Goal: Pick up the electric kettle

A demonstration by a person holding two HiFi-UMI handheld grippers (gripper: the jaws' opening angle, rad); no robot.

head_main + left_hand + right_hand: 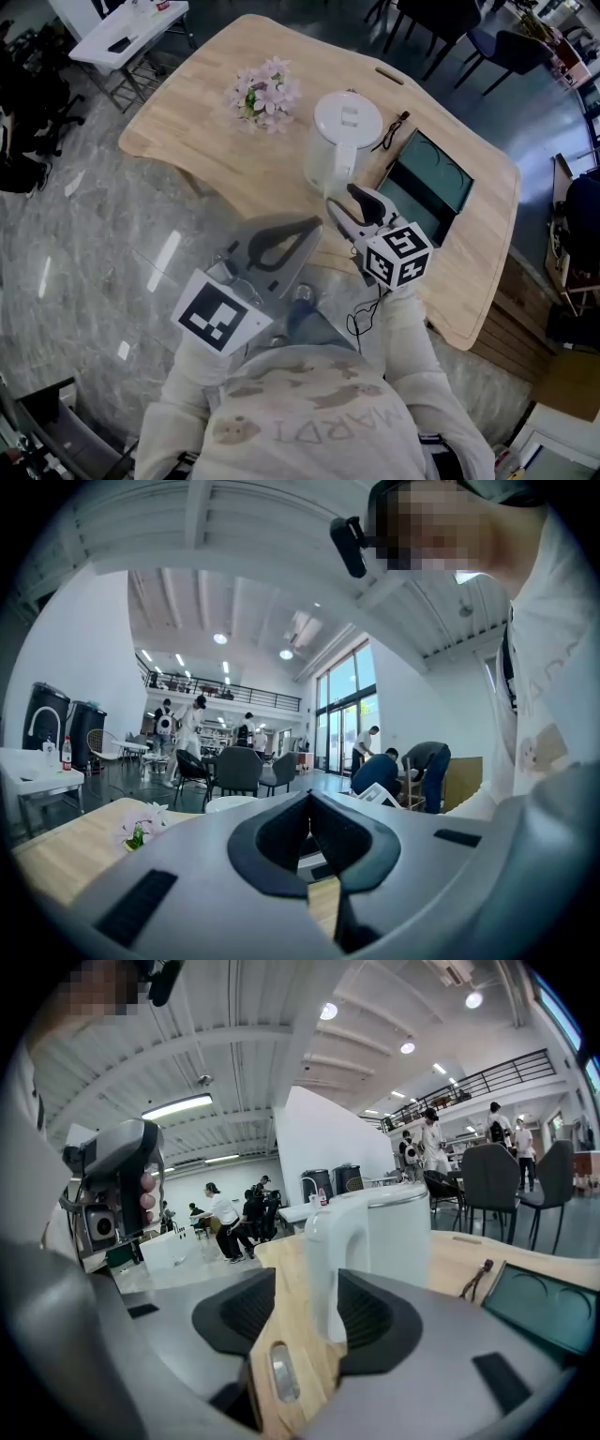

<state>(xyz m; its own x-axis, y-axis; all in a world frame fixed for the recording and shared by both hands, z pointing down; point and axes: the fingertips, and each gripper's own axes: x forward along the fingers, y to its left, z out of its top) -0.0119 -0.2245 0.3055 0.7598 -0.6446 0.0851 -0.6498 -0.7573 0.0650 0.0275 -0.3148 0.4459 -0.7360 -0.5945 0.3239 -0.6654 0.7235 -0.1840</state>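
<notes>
Right tool (307, 1316) stands released astride electric kettle (403, 1232) handle (323, 1241), hiding its lower end.

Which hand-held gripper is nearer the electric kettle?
Right. The right hand-held gripper is at the kettle, open jaws flanking its handle; the left hand-held gripper is farther back near the table edge, apart from it.

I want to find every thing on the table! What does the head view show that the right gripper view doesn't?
Only the head view shows the bunch of pink-and-white flowers. Only the right gripper view shows the ceiling lamps, and the white electric kettle's handle standing between the right gripper's open jaws. Both show that kettle, the pale wooden table and the dark green tray.
</notes>
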